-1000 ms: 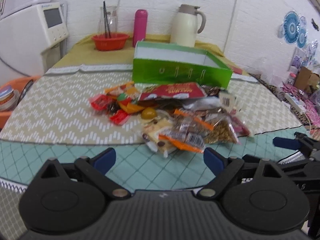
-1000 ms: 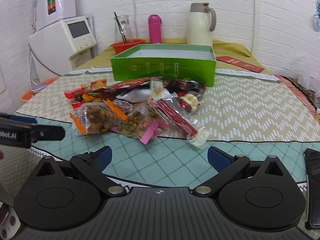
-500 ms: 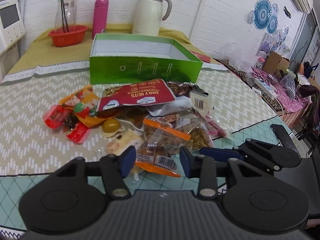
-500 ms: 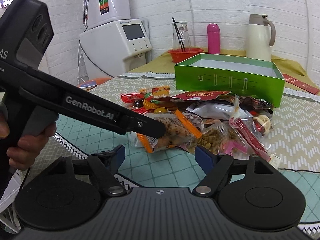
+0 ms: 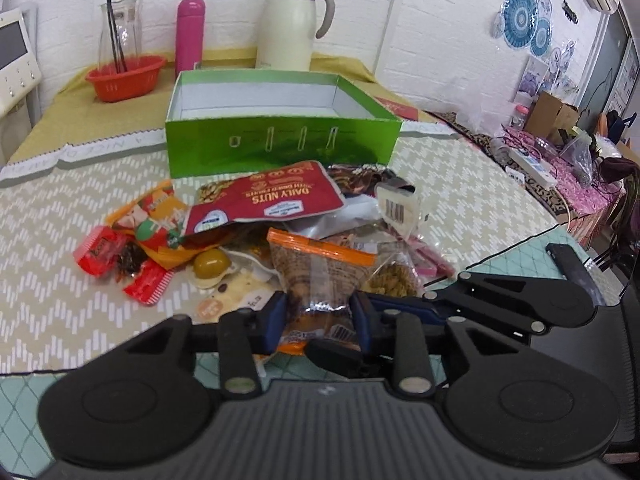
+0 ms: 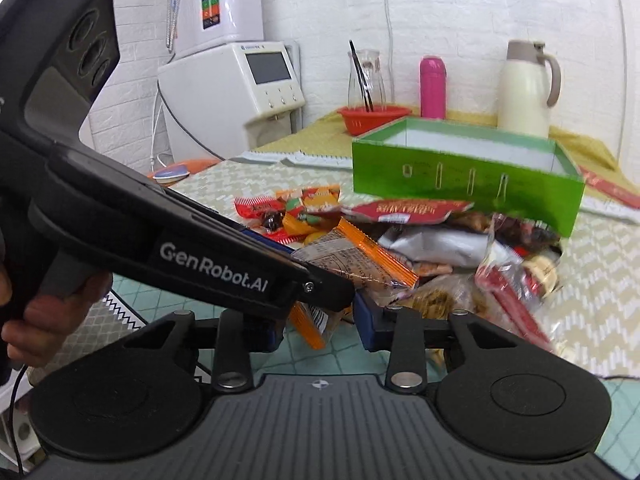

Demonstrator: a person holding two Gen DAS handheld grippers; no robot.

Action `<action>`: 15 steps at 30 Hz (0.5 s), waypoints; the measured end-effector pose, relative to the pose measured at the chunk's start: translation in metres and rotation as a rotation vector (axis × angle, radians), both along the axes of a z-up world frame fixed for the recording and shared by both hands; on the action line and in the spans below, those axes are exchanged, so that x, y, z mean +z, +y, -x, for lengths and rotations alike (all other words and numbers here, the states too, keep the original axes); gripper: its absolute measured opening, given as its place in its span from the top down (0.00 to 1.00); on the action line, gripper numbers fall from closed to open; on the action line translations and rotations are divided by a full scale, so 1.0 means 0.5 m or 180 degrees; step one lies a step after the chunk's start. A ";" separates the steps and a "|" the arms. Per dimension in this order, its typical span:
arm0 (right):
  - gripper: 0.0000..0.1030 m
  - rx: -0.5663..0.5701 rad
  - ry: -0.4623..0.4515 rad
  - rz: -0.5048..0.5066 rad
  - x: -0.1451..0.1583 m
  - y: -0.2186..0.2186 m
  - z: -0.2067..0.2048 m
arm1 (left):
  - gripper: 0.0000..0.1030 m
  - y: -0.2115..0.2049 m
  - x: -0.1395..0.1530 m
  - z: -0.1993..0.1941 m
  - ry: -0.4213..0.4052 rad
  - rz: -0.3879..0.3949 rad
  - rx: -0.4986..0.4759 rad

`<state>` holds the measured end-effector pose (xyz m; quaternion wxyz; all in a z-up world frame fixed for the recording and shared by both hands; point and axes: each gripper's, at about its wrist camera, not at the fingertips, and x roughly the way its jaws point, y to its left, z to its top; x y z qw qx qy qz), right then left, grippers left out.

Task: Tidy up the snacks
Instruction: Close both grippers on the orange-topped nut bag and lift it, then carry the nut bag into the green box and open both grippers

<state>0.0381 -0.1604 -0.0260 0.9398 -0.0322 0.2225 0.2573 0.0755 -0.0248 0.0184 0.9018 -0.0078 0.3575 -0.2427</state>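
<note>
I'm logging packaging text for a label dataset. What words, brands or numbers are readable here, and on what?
"DAILY NUTS": red snack pouch, printed upside down to the left wrist camera.
"GenRobot.AI": side of the left gripper, in the right wrist view.
Too small or blurred: smaller line under "DAILY NUTS", barcode tag, orange-edged nut packet held by the left gripper, red candy wrappers, white appliance panel.

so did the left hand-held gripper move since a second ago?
Yes. The left hand-held gripper came forward toward the green box, which looms larger in its view, and its fingers closed from wide apart onto the orange-edged snack bag.
</note>
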 end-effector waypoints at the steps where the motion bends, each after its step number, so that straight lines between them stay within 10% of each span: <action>1: 0.38 0.0000 -0.0059 0.0008 0.010 -0.003 0.004 | 0.71 -0.002 0.015 0.003 -0.0070 0.0028 0.0000; 15: 0.39 -0.0070 -0.0612 -0.0028 0.139 -0.056 -0.170 | 0.71 -0.027 0.148 -0.173 -0.0652 0.0276 0.0095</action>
